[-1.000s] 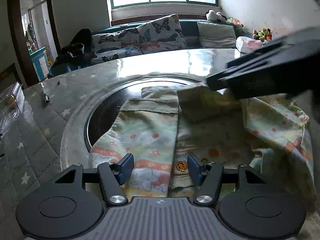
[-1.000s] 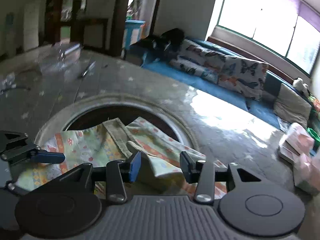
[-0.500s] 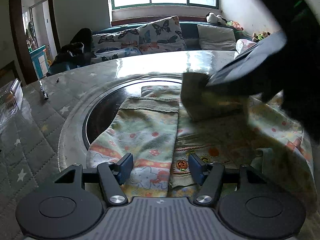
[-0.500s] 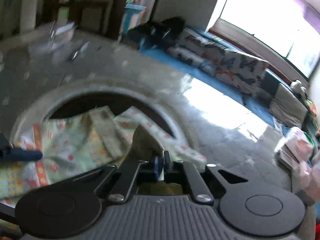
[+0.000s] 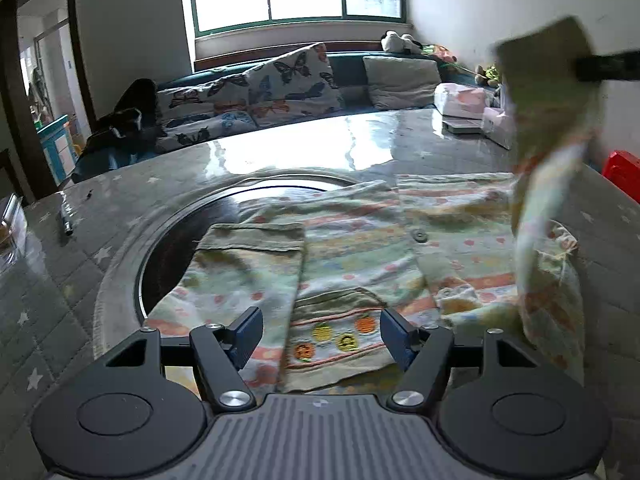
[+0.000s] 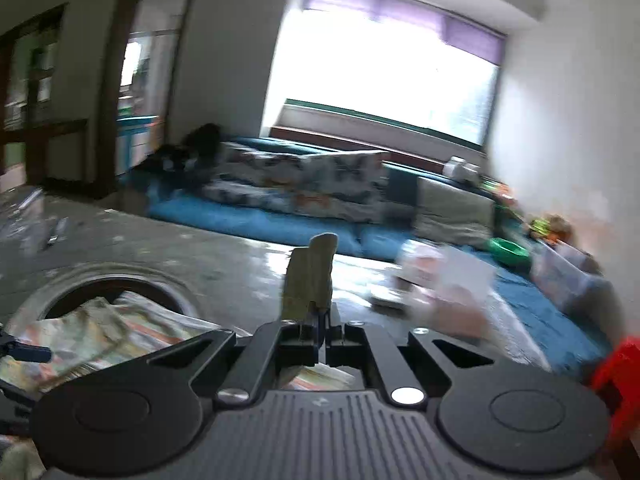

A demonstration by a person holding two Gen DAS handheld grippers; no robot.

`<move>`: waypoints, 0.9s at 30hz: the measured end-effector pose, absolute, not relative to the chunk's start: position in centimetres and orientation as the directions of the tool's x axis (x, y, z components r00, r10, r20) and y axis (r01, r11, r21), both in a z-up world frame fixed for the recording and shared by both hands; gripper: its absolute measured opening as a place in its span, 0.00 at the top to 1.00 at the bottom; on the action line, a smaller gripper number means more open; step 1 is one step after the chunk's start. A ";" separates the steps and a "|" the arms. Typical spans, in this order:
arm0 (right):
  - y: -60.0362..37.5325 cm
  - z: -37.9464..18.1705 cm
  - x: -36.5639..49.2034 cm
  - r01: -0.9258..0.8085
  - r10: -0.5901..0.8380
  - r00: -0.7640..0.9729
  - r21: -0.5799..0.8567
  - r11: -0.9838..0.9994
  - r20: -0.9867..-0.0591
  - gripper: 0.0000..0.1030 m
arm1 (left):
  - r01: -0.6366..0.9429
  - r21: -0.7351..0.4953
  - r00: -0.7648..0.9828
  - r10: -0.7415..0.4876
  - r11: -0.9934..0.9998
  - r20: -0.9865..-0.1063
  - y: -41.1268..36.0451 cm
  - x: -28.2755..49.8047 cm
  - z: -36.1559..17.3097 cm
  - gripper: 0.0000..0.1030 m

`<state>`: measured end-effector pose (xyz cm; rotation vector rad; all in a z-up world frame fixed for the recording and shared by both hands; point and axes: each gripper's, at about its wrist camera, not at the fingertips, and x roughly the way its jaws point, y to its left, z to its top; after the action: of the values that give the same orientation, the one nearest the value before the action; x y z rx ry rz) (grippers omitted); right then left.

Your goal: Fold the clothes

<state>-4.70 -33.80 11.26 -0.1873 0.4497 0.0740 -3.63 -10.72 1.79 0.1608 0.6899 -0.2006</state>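
Observation:
A small pastel patterned garment [image 5: 360,248] with olive cuffs lies spread over the round table's dark inset. My left gripper [image 5: 320,334] is open, low over the garment's near hem by the embroidered pocket [image 5: 332,336]. My right gripper [image 6: 320,316] is shut on one sleeve's olive cuff [image 6: 310,276]. In the left wrist view the cuff [image 5: 548,80] hangs high at the right, and the sleeve [image 5: 540,208] trails down to the garment. The garment also shows in the right wrist view [image 6: 104,332].
The grey star-patterned table [image 5: 80,240] has a round raised ring [image 5: 120,264]. A pen [image 5: 66,220] lies at the left. Pink packages [image 5: 464,100] sit at the far right edge. A red stool [image 5: 622,172] stands beyond. A sofa with cushions [image 5: 280,84] is behind.
My right gripper shut on the sleeve cuff and lifted it up and to the right, unfolding the sleeve off the garment. My left gripper stayed open in place.

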 end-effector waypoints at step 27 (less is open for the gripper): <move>-50.8 0.8 -15.4 0.424 -0.344 0.662 -0.046 0.904 -0.665 0.93 | 0.300 0.137 0.726 -0.132 0.944 -0.674 -12.1 -5.1 0.4 0.27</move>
<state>-15.40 -50.83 0.76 0.1165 0.7270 -0.4355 -5.06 -12.14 0.41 0.2447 0.7204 -0.2407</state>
